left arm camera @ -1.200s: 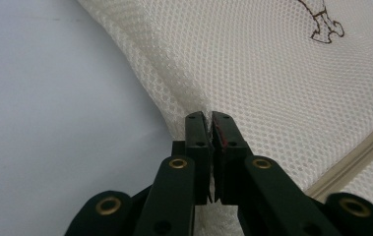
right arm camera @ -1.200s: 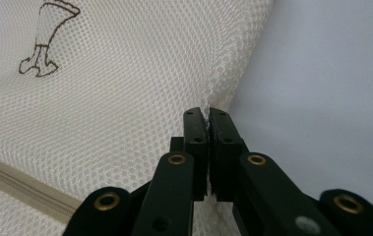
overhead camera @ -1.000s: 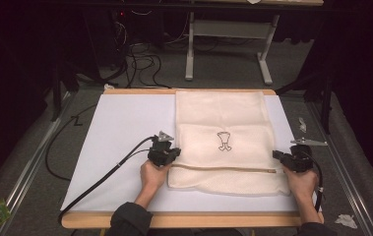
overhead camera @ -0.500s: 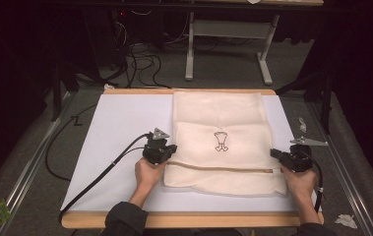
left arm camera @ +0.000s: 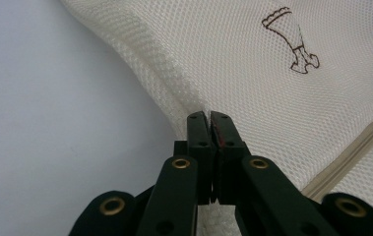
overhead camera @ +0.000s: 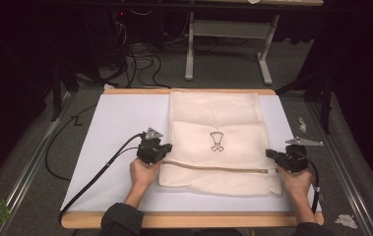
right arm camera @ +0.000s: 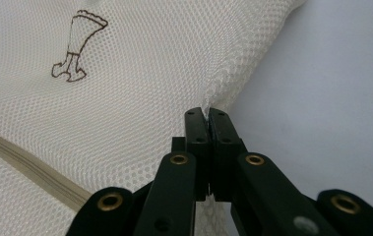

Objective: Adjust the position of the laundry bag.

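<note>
Since the earlier high view, the left tongs (overhead camera: 160, 150) have carried the near left edge of the mesh bag (overhead camera: 217, 142) a little farther up the worktop (overhead camera: 120, 118), and the fold along the bag's front has moved with them; the right tongs (overhead camera: 275, 155) sit almost where they were.

Nearest, two forearms come in over the wooden front edge of the worktop, each hand wrapped round a black tool with a cable trailing off it. In the left gripper view the left tongs (left arm camera: 209, 118) are closed tight, with the bag's seamed edge (left arm camera: 184, 98) pinched between the black tips. The right gripper view shows the same on the other side: the right tongs (right arm camera: 207, 114) are clamped together on the bag's edge, a sliver of white mesh caught between them.

Between the two hands lies the cream mesh bag, on the right half of the white sheet that covers the worktop. Its near part is doubled over, and a beige zip (overhead camera: 213, 167) runs across it from one pair of tongs towards the other. Just beyond the zip, a small dark outline drawing (overhead camera: 216, 141) is printed on the mesh. The bag's far end reaches almost to the worktop's far edge.

Behind the worktop, on grey floor, stands a table frame (overhead camera: 228, 34) with tangled cables to its left.
</note>
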`<state>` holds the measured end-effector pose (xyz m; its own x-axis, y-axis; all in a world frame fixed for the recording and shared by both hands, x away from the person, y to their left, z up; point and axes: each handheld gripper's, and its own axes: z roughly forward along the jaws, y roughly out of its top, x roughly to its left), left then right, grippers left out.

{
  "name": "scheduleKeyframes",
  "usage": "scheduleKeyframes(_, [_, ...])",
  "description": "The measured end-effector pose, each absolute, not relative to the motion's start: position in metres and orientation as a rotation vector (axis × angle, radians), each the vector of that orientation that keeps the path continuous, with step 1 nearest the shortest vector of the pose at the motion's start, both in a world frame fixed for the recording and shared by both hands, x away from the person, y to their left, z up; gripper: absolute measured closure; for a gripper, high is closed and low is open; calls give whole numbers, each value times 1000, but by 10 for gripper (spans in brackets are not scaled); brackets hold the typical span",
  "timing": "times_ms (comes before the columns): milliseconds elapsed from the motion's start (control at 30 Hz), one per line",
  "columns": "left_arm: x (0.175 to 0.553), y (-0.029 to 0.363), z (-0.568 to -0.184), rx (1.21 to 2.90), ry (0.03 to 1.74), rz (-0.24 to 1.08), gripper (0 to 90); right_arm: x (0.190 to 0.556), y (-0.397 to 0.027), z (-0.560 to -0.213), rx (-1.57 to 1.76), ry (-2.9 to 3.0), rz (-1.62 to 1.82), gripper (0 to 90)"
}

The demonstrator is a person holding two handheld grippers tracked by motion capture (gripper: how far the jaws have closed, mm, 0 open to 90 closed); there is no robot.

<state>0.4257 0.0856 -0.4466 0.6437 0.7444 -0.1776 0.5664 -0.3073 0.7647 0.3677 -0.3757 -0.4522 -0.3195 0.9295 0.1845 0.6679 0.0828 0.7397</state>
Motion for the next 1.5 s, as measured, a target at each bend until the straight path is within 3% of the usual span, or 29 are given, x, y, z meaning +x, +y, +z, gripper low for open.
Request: scheduleKeyframes(1500, [408, 164, -449, 1973, 1139, 434, 876, 387, -303, -456, 1466, 2131, 1192, 888])
